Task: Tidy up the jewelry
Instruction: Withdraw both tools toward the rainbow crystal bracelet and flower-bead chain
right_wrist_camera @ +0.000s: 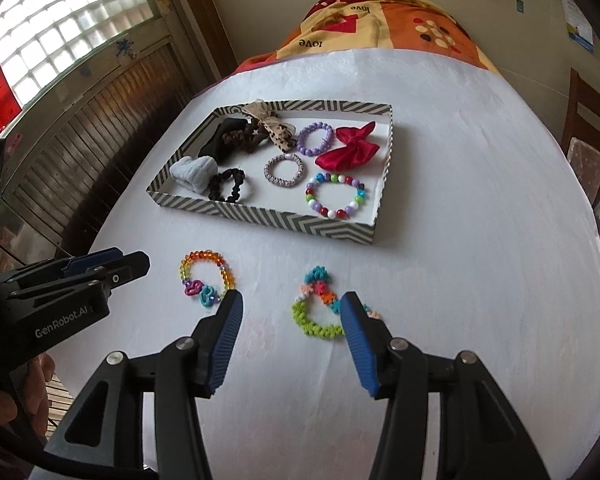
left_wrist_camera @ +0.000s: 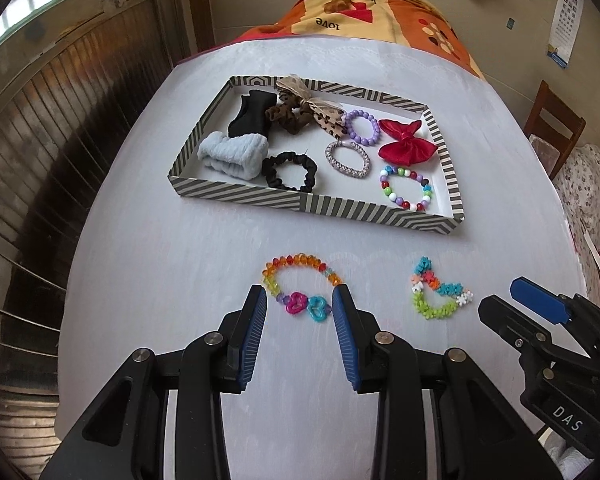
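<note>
A rainbow bead bracelet with pink and teal hearts [left_wrist_camera: 300,288] [right_wrist_camera: 206,278] lies on the white table in front of the tray. My left gripper [left_wrist_camera: 300,300] is open, its fingertips either side of this bracelet's near part. A flower-bead bracelet in teal, orange and green [left_wrist_camera: 440,294] [right_wrist_camera: 320,308] lies to its right. My right gripper [right_wrist_camera: 292,306] is open, fingertips flanking that bracelet's near side; it also shows in the left wrist view [left_wrist_camera: 536,304]. The striped tray [left_wrist_camera: 236,194] [right_wrist_camera: 260,216] holds scrunchies, bows and bead bracelets.
In the tray lie a red bow [left_wrist_camera: 406,142], a purple bead bracelet [left_wrist_camera: 362,126], a multicolour bead bracelet [left_wrist_camera: 406,188], a black scrunchie [left_wrist_camera: 290,170] and a pale blue cloth [left_wrist_camera: 232,154]. A patterned blanket [left_wrist_camera: 364,12] lies beyond; a chair [left_wrist_camera: 556,124] stands right.
</note>
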### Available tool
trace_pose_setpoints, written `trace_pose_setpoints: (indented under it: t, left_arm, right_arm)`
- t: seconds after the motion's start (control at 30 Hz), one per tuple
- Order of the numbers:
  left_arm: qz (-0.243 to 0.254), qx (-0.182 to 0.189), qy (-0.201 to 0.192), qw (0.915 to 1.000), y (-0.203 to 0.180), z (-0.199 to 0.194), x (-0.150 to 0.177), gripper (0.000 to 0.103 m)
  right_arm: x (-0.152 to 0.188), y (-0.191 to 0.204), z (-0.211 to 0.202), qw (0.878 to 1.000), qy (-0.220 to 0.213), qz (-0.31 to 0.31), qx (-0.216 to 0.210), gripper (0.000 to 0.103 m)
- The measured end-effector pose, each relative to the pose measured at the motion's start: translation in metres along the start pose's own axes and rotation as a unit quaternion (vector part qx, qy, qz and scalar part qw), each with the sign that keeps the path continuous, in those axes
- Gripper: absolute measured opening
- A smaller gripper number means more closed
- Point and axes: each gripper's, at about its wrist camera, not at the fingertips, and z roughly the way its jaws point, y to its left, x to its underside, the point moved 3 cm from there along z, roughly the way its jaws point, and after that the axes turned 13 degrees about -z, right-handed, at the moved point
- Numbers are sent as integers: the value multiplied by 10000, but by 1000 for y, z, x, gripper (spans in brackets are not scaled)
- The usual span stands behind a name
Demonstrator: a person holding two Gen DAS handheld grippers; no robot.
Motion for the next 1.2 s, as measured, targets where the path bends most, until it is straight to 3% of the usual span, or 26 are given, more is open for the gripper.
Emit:
trace_pose_setpoints:
  t: [0.57, 0.97, 1.2]
  left_arm:
    - [-52, -50, 166, 9998, 10, 11, 5, 24]
    - [-768, 255, 791, 9936, 53, 48, -4, 24]
    - [-777, 277, 996, 9916, 52, 73, -10, 24]
  right_arm:
    - [17, -10, 12, 9996, 240, 139, 18, 55]
    - [35, -36, 50, 9976, 578, 358, 117, 55]
    - [33, -45, 70, 9968, 719, 233, 252, 55]
